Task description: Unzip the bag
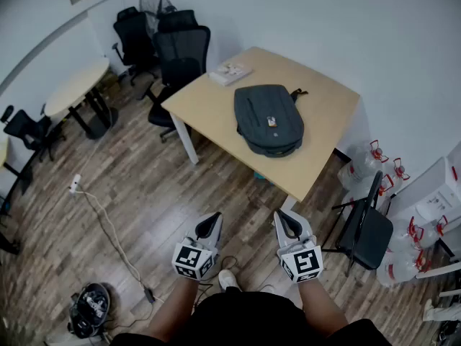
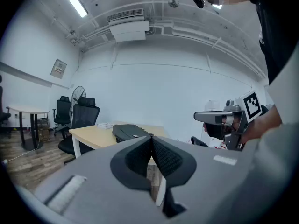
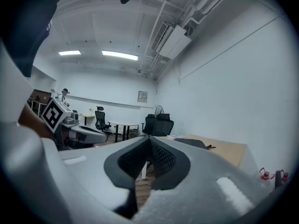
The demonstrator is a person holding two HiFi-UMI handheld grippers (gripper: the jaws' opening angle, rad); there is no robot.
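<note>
A dark grey backpack [image 1: 268, 119] lies flat on a light wooden table [image 1: 324, 143], zipped, with a small tag on top. In the left gripper view the backpack [image 2: 128, 131] shows far off on the table [image 2: 93, 137]; in the right gripper view the backpack [image 3: 192, 143] is a thin dark shape. My left gripper [image 1: 209, 226] and right gripper [image 1: 288, 224] are held side by side over the floor, well short of the table. Both are shut with nothing between the jaws. The left gripper [image 2: 151, 137] tips meet, as do those of the right gripper [image 3: 149, 139].
A white book [image 1: 230, 73] lies at the table's far corner. Black office chairs [image 1: 178, 56] stand behind the table, a folding chair [image 1: 366, 229] at its right. Water jugs [image 1: 371, 161] line the right wall. A cable and power strip [image 1: 90, 310] lie on the wooden floor at left.
</note>
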